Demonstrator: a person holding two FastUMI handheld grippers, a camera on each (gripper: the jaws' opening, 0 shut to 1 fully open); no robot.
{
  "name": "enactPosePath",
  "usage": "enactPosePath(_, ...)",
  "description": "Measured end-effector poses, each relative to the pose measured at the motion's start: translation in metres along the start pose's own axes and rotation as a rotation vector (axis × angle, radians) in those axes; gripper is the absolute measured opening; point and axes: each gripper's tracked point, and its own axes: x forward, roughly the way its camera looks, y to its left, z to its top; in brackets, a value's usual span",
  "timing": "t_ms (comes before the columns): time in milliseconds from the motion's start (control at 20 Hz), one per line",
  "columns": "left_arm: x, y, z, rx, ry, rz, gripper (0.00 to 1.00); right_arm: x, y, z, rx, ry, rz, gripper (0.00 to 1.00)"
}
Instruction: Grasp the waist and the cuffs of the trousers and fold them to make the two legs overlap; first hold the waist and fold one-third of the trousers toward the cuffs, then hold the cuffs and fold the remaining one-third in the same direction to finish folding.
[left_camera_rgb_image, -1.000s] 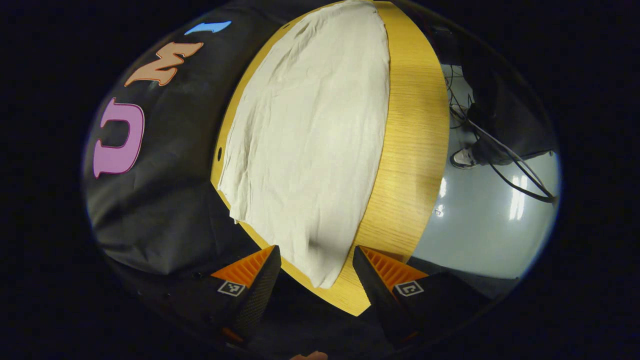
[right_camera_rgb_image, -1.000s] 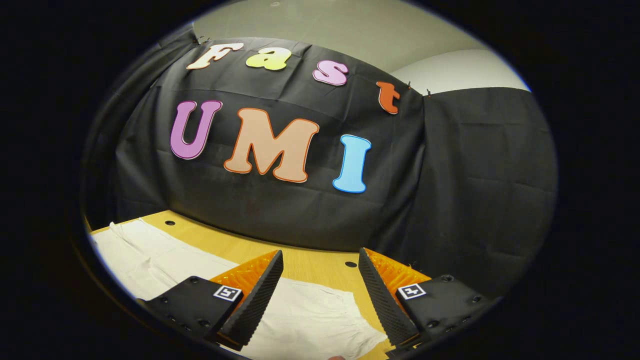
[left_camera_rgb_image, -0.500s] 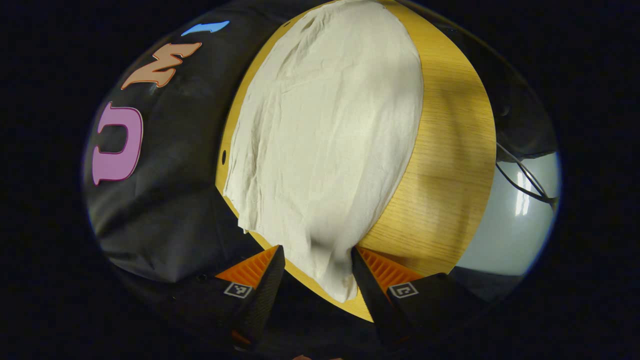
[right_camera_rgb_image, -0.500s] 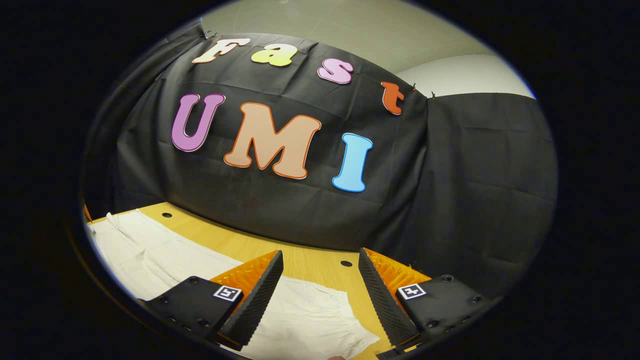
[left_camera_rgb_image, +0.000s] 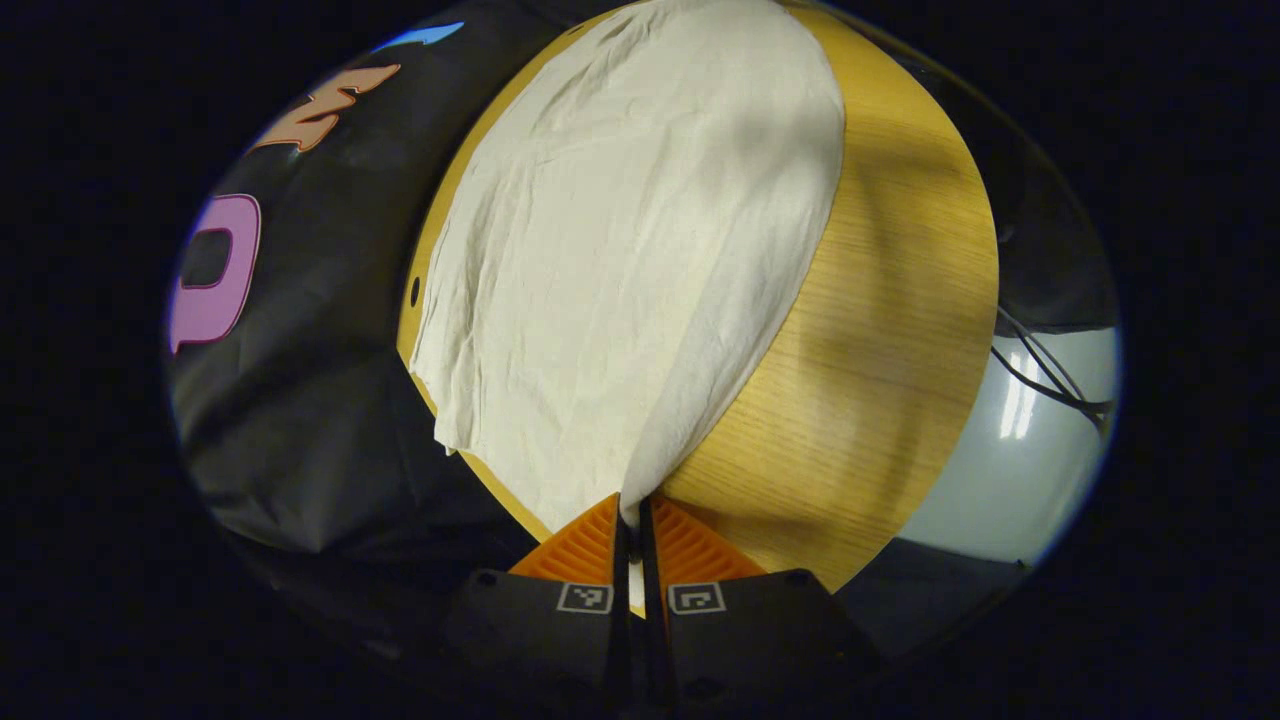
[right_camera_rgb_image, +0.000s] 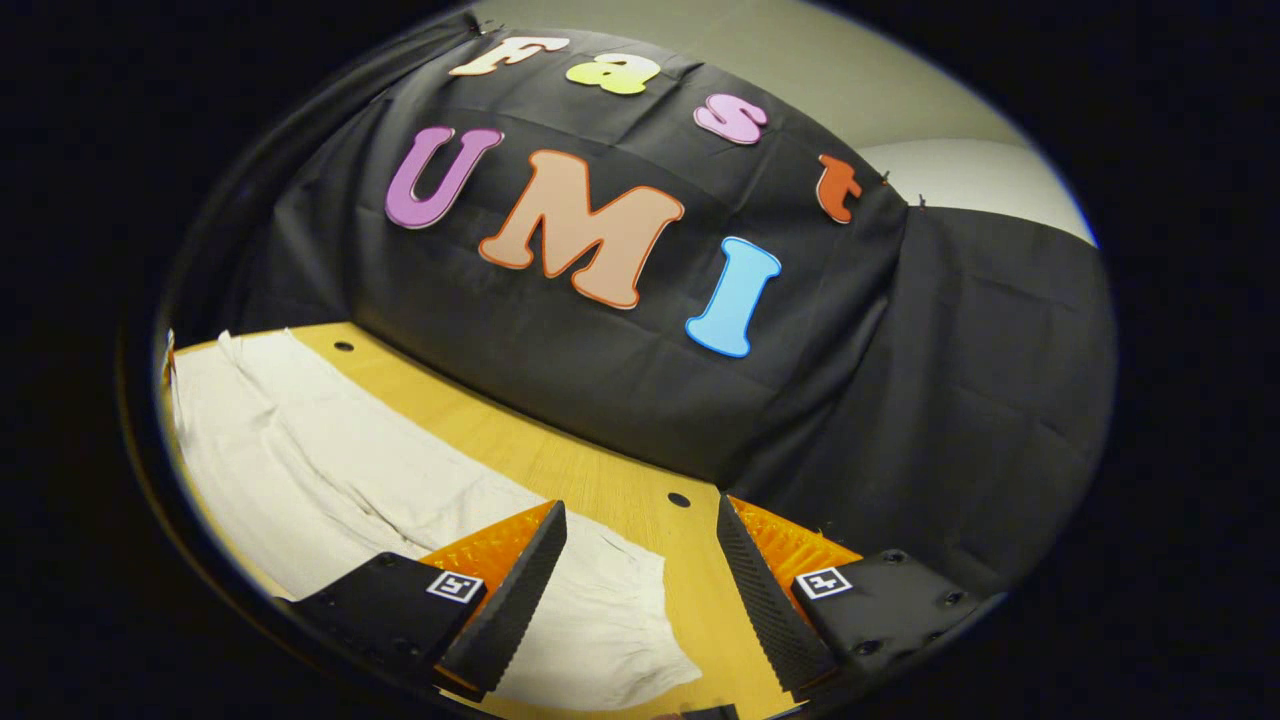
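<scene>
While the pale trousers (left_camera_rgb_image: 620, 250) lie spread flat on the wooden bench (left_camera_rgb_image: 880, 330), the left claw (left_camera_rgb_image: 630, 520) is clenched on a near corner of the cloth, lifting a small ridge. The right claw (right_camera_rgb_image: 640, 560) hangs released above the trousers' other end (right_camera_rgb_image: 600, 630). Soft, light and limp, the fabric should drape and wrinkle easily; hems and waistband likely offer the firmest hold.

One pair of trousers (left_camera_rgb_image: 620, 260), pale, spread flat. One wooden table (left_camera_rgb_image: 880, 330). Two holes in tabletop: one at 10 o'clock (right_camera_rgb_image: 343, 346), one at 6 o'clock (right_camera_rgb_image: 679, 499). Two grippers: left gripper (left_camera_rgb_image: 632, 520), right gripper (right_camera_rgb_image: 640, 560).
</scene>
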Motion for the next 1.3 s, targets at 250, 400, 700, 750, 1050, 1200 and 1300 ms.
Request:
enactPosePath(250,0.0,-0.002,0.0,0.014,0.011,0.018,0.0,-0.01,0.005,-0.048,-0.257,0.053,0.097,0.97)
enactPosePath(400,0.001,-0.002,-0.001,0.001,0.021,0.025,0.0,-0.017,0.014,-0.078,-0.433,0.08,0.188,0.97)
enactPosePath(700,0.001,-0.001,-0.002,-0.009,0.035,0.04,0.0,-0.035,0.018,-0.148,-0.647,0.189,0.345,1.0)
enactPosePath(750,0.001,-0.002,-0.002,-0.009,0.037,0.042,0.0,-0.038,0.017,-0.158,-0.67,0.208,0.367,0.97)
enactPosePath(1050,0.001,-0.002,-0.002,-0.004,0.048,0.061,0.0,-0.057,0.018,-0.206,-0.771,0.308,0.482,0.98)
enactPosePath(1200,0.002,-0.003,-0.002,-0.014,0.053,0.065,0.0,-0.059,0.025,-0.222,-0.819,0.326,0.523,0.98)
enactPosePath(1300,0.002,-0.003,-0.003,-0.014,0.058,0.061,0.0,-0.057,0.027,-0.227,-0.864,0.325,0.525,0.98)
